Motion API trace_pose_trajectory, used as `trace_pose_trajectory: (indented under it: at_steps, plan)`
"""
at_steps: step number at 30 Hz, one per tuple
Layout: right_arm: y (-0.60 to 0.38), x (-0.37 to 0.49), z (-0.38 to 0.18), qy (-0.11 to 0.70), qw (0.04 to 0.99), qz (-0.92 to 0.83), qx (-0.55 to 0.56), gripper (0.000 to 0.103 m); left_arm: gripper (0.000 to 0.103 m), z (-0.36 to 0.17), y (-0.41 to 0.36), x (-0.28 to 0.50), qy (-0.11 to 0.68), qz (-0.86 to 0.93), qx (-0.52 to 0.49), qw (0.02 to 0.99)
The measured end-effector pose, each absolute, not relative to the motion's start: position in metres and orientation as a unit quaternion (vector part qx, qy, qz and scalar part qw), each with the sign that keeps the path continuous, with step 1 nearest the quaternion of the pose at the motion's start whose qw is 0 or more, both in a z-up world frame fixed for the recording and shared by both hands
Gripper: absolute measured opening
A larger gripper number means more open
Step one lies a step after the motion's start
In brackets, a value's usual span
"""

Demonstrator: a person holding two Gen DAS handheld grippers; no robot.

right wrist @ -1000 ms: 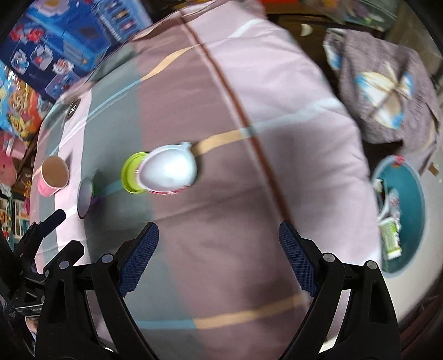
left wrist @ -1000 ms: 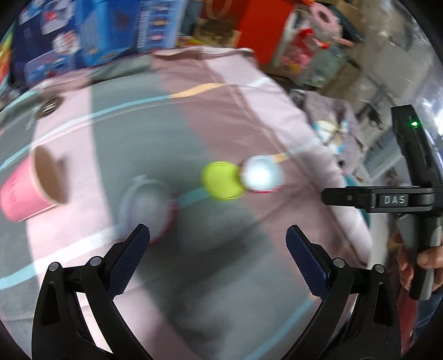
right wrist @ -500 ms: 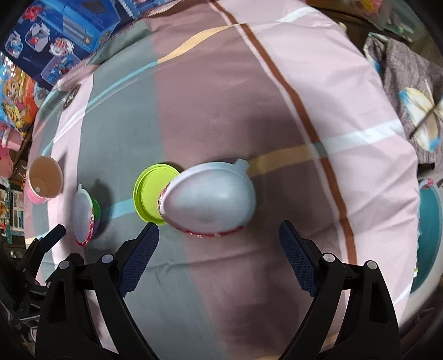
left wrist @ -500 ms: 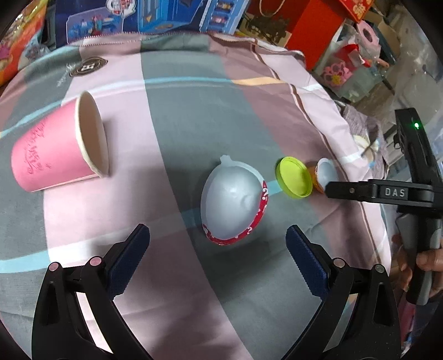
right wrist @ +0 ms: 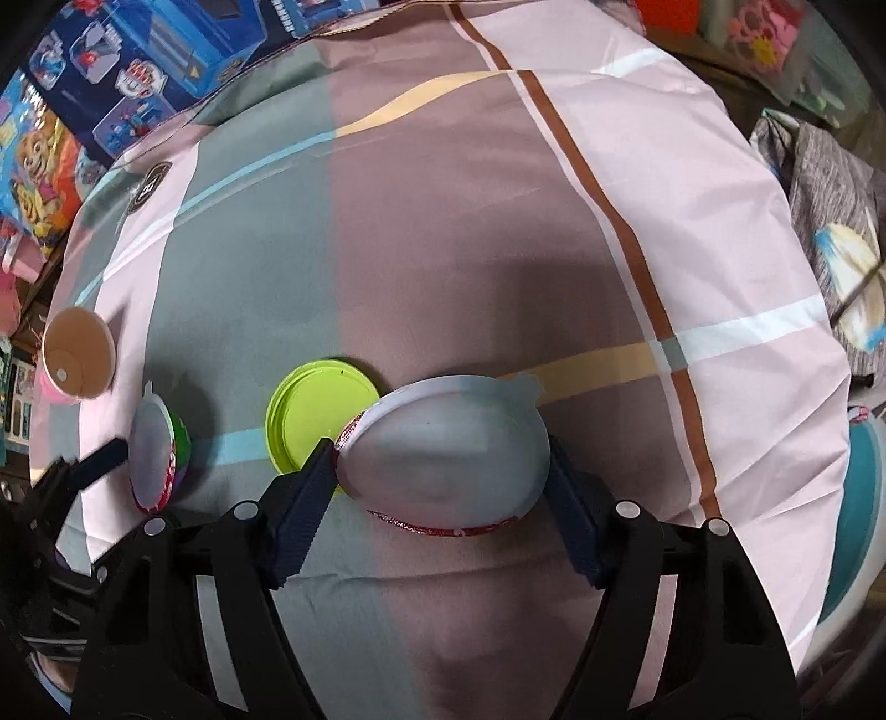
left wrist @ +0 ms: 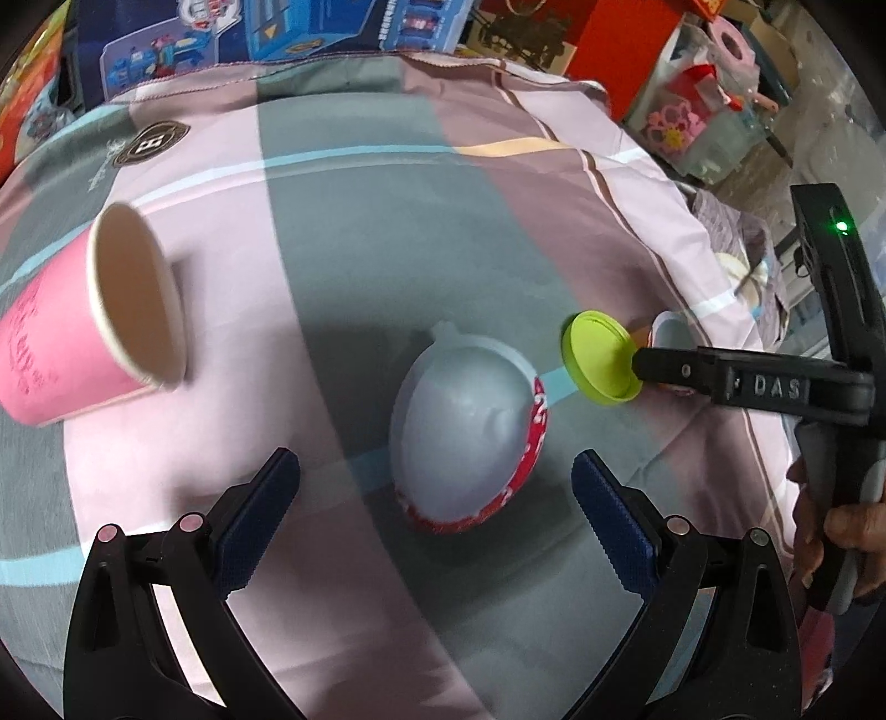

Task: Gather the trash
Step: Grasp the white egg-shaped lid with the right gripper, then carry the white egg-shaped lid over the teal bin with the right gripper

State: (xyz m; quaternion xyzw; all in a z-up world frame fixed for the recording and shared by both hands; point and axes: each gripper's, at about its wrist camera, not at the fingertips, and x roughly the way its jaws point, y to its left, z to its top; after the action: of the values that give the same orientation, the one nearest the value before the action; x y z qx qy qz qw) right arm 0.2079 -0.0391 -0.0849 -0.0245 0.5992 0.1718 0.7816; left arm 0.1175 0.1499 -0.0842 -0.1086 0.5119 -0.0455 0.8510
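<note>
Two egg-shaped cups with white foil lids and red rims lie on the striped cloth [left wrist: 387,249]. One egg-shaped cup [left wrist: 459,437] sits between the spread fingers of my left gripper [left wrist: 437,465], which is open and clear of it. My right gripper [right wrist: 440,451] is closing on the other egg-shaped cup [right wrist: 443,426], and both pads touch its rim. A lime-green lid [right wrist: 315,415] lies beside that cup, also visible as the green lid [left wrist: 598,357] in the left wrist view. A pink paper cup [left wrist: 83,327] lies on its side at the left.
A teal bin [right wrist: 864,498] stands on the floor past the cloth's right edge. Toy boxes [left wrist: 332,33] line the far side. A grey patterned cloth [right wrist: 830,194] lies to the right. A hand [left wrist: 830,520] holds the right gripper's handle.
Both grippers have come down and closer to their cups. The right gripper's fingers have narrowed from wide apart to touching the egg-shaped cup's sides. The left fingers stay spread.
</note>
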Motion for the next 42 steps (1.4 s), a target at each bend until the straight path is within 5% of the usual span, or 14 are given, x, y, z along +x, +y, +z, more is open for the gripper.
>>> trace_pose_trajectory:
  at_steps: [3,5,8,23,42]
  plan:
    - [-0.044,0.205,-0.082,0.599,0.781,0.175,-0.017,0.07,0.098,-0.086,0.143,0.123,0.509,-0.041,-0.089,0.855]
    - [-0.049,0.204,-0.08,0.6,0.781,0.173,-0.012,0.07,0.089,-0.086,0.138,0.125,0.508,-0.036,-0.073,0.858]
    - [-0.058,0.201,-0.077,0.598,0.782,0.172,-0.005,0.07,0.054,-0.083,0.135,0.125,0.503,-0.029,-0.058,0.862]
    - [-0.113,0.177,-0.059,0.586,0.793,0.163,0.032,0.07,0.054,-0.052,0.102,0.117,0.49,-0.049,-0.066,0.868]
    - [-0.271,0.143,-0.019,0.531,0.831,0.101,0.131,0.07,0.054,-0.017,-0.039,0.12,0.477,-0.147,-0.005,0.866]
